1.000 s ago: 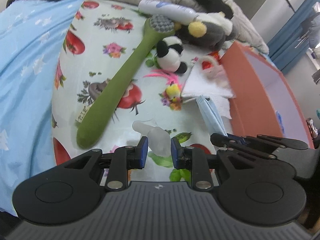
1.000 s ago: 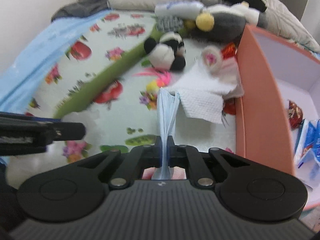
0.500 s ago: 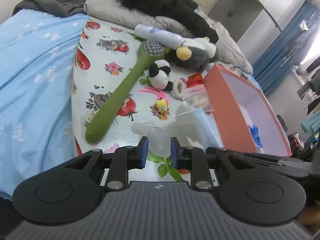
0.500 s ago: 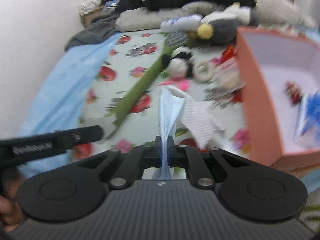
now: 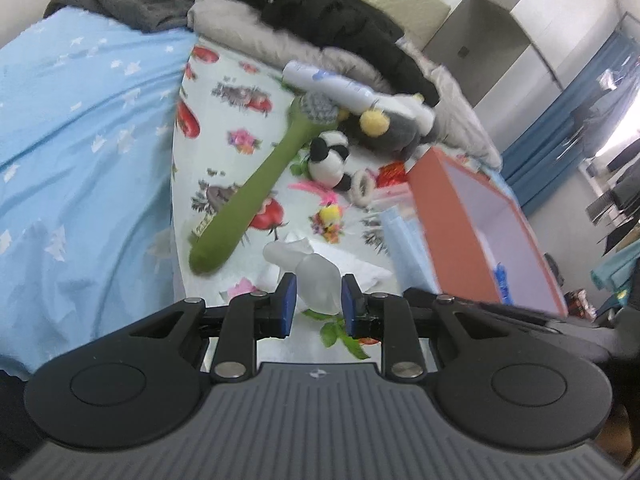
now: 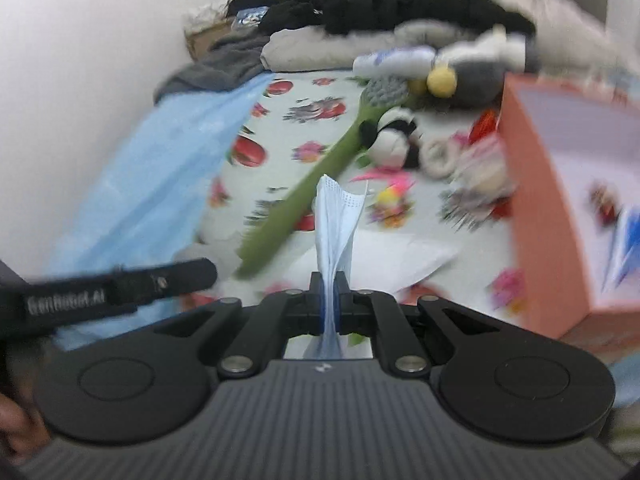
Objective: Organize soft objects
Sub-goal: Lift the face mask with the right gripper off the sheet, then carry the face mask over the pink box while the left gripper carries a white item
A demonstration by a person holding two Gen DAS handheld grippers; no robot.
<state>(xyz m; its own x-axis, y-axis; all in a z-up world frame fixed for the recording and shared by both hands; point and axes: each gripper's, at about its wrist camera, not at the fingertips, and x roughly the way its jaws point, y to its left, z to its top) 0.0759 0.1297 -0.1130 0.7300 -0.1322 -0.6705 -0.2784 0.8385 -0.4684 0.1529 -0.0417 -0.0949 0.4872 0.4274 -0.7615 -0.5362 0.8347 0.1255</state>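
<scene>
My left gripper [image 5: 318, 300] is shut on a soft translucent white object [image 5: 316, 276], held above the flowered sheet. My right gripper [image 6: 329, 300] is shut on a light blue face mask [image 6: 336, 216], which stands up between its jaws; the mask also shows in the left wrist view [image 5: 404, 240]. An open orange box [image 5: 480, 224] with a white inside lies to the right, also in the right wrist view [image 6: 552, 216]. A white tissue [image 6: 384, 256] lies on the sheet below the mask. The left gripper's finger [image 6: 120, 284] shows at the left of the right wrist view.
On the flowered sheet [image 5: 224, 120] lie a long green brush [image 5: 256, 196], a panda plush [image 5: 330, 156], a grey plush with a yellow ball [image 5: 384, 128], a white bottle [image 5: 328, 84], a small yellow toy [image 5: 330, 214] and a scrunchie [image 5: 362, 188]. Piled clothes are behind, a blue blanket [image 5: 80, 140] at left.
Both grippers have risen and drawn back from the bed with their objects. The tissue that hung with the mask now lies on the sheet.
</scene>
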